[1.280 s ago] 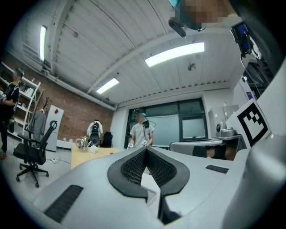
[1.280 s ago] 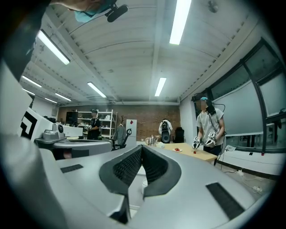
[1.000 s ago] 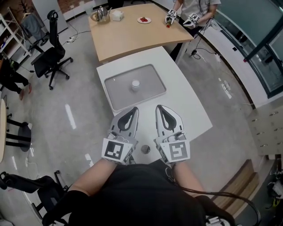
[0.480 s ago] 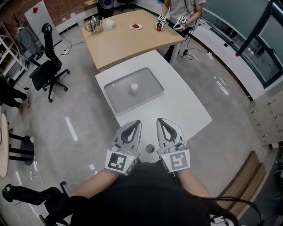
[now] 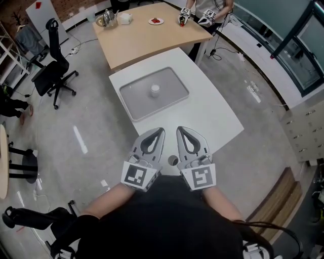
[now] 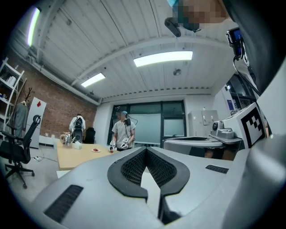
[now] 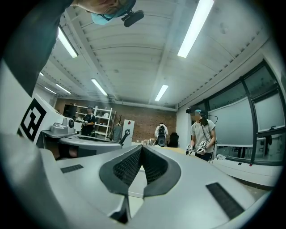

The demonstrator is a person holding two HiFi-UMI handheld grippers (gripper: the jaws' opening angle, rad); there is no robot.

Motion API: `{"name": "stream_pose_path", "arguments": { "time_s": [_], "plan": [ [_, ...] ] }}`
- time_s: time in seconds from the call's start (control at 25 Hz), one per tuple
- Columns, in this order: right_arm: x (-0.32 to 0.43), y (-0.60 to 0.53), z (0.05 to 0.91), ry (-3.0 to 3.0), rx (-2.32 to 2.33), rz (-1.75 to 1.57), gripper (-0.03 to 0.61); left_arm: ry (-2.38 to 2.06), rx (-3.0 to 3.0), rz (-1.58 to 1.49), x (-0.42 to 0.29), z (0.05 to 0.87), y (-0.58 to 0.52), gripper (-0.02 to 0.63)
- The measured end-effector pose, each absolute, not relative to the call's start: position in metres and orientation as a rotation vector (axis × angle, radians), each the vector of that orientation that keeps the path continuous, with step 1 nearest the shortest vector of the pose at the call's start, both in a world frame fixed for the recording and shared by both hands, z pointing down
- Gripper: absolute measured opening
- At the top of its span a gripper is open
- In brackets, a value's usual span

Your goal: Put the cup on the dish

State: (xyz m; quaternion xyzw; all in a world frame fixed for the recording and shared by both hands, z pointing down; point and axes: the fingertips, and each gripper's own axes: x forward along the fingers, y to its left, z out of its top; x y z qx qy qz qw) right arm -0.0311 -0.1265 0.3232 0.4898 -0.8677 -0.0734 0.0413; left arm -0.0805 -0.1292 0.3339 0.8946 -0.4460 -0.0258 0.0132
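While on tray [image 5: 172,88], cup [image 5: 155,90] off rims.

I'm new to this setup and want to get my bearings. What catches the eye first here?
The two tools dominate: the left tool and right tool hang side by side, both shut and empty, over the near end of the white table. Beyond them a small white cup stands in the middle of a grey tray. Farther off, a person stands at a wooden table.
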Motion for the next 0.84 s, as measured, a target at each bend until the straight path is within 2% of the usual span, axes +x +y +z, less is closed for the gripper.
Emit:
{"name": "stream_pose_path", "arguments": {
  "time_s": [0.84],
  "plan": [
    [-0.041,-0.123,0.33,-2.653,1.486,-0.158,0.012,-1.394,2.741,-0.072,-0.094,0.34,-0.121,0.006]
  ]
}}
